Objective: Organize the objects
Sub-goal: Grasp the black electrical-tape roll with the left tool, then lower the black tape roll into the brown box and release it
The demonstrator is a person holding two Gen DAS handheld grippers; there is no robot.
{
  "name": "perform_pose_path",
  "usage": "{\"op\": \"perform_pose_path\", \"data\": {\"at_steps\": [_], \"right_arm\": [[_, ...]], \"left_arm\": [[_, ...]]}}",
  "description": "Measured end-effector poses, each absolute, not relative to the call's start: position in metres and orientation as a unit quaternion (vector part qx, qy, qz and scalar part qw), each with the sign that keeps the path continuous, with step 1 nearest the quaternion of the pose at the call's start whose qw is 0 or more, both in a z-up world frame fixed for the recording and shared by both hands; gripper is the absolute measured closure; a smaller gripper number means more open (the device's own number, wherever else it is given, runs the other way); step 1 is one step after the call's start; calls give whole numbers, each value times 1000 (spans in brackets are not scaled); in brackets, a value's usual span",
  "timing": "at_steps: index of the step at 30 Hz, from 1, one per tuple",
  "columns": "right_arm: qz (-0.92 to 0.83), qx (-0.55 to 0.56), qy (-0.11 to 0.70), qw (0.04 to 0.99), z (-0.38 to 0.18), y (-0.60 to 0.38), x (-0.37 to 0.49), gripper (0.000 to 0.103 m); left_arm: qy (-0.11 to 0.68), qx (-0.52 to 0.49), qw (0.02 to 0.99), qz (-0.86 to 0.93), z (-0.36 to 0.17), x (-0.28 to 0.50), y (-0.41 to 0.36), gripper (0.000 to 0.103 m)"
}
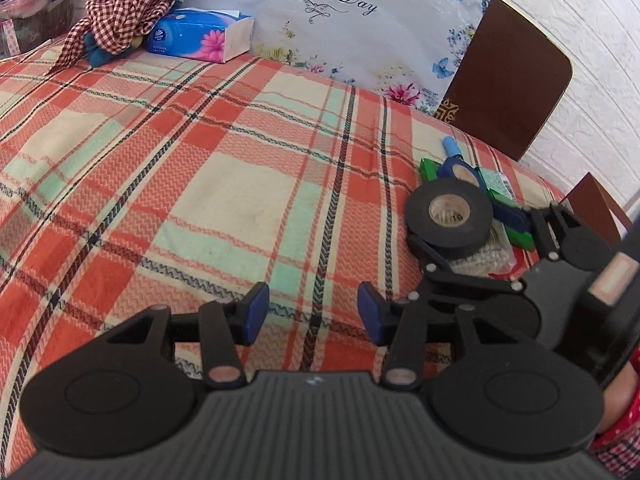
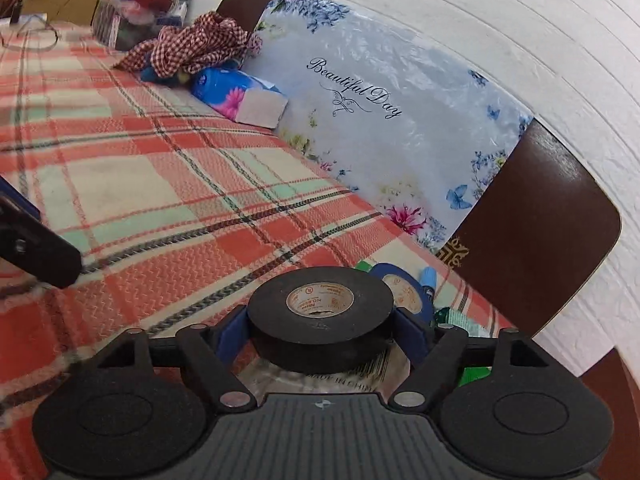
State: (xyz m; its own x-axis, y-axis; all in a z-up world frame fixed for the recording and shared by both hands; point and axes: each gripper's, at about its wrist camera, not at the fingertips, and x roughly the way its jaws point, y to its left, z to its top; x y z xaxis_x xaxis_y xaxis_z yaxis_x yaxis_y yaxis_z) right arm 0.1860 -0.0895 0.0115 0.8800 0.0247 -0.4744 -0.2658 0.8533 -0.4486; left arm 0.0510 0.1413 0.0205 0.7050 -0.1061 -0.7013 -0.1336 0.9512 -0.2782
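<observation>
Right wrist view: right claw bracketing black round tape roll, blue pads flanking its sides; firm pinch unclear. Roll sitting atop cluttered pile at plaid-clothed surface edge. Risk: roll slipping, toppling blue tape roll behind. Left claw hovering spread, empty.

A checked cloth lies against a tissue pack; possibly two brown chairs behind.

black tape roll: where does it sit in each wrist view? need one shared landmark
Left wrist: black tape roll at right of centre, on the pile of small items.
Right wrist: low centre, between the right gripper's blue pads.
Shared landmark: blue tissue pack.
</observation>
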Motion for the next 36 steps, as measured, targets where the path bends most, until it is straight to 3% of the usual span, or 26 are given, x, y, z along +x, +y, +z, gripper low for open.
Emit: {"op": "perform_pose_path", "data": {"at_steps": [8, 16, 17, 18, 19, 20, 23, 26, 28, 31, 36], "right_arm": [[157, -117, 285, 938, 18, -144, 88, 27], [137, -93, 301, 939, 7, -178, 33, 27], [137, -89, 302, 939, 7, -179, 34, 30], [142, -87, 303, 938, 7, -178, 34, 41], [151, -83, 303, 938, 6, -178, 34, 45], [161, -76, 302, 936, 6, -177, 34, 48], [163, -71, 296, 939, 6, -174, 35, 44], [156, -33, 309, 938, 5, -183, 43, 25], [148, -13, 309, 939, 5, -188, 49, 32], [138, -10, 302, 943, 9, -192, 49, 34], [81, -50, 200, 975, 44, -210, 22, 33]], "left_arm": [[399, -167, 898, -77, 22, 46, 113, 52], [454, -103, 867, -177, 13, 41, 26, 53], [462, -89, 866, -169, 11, 41, 17, 53], [458, -81, 870, -163, 11, 38, 13, 53], [459, -78, 871, -158, 12, 38, 11, 56], [462, -77, 871, -146, 12, 39, 11, 68], [471, -91, 867, -135, 18, 43, 15, 69], [473, -84, 864, -151, 27, 48, 8, 69], [477, -57, 866, -135, 26, 49, -5, 69], [469, -54, 871, -137, 33, 50, -10, 70], [398, -31, 898, -185, 89, 43, -41, 70]]}}
